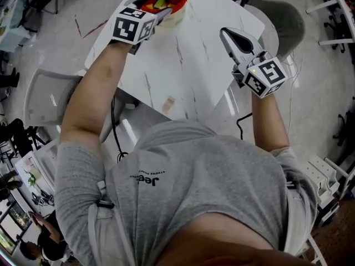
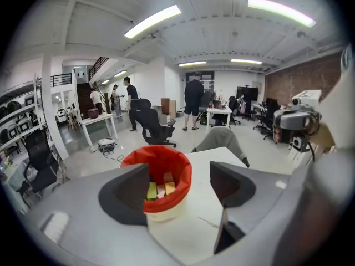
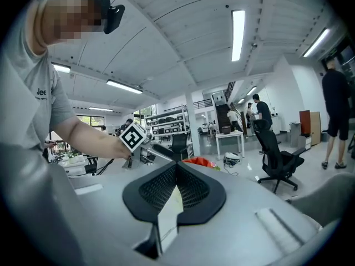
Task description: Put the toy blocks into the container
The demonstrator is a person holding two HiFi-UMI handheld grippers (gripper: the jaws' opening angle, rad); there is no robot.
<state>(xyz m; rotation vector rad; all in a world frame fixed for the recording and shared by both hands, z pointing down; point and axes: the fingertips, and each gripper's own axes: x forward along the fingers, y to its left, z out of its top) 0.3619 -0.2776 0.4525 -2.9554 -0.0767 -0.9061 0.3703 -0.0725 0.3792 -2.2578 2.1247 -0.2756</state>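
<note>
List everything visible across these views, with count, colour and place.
table: one, white, in front of the person
container: one, red-lined, at the table's far end
toy blocks: several, yellow-green, pink, orange, inside the container
grey chairs: two, either side of the table
black office chair: one, on the floor beyond the table
bystanders: several, dark clothes, background
left gripper: one, grey, open, empty, by the container
right gripper: one, grey, shut, empty, at the table's right side
</note>
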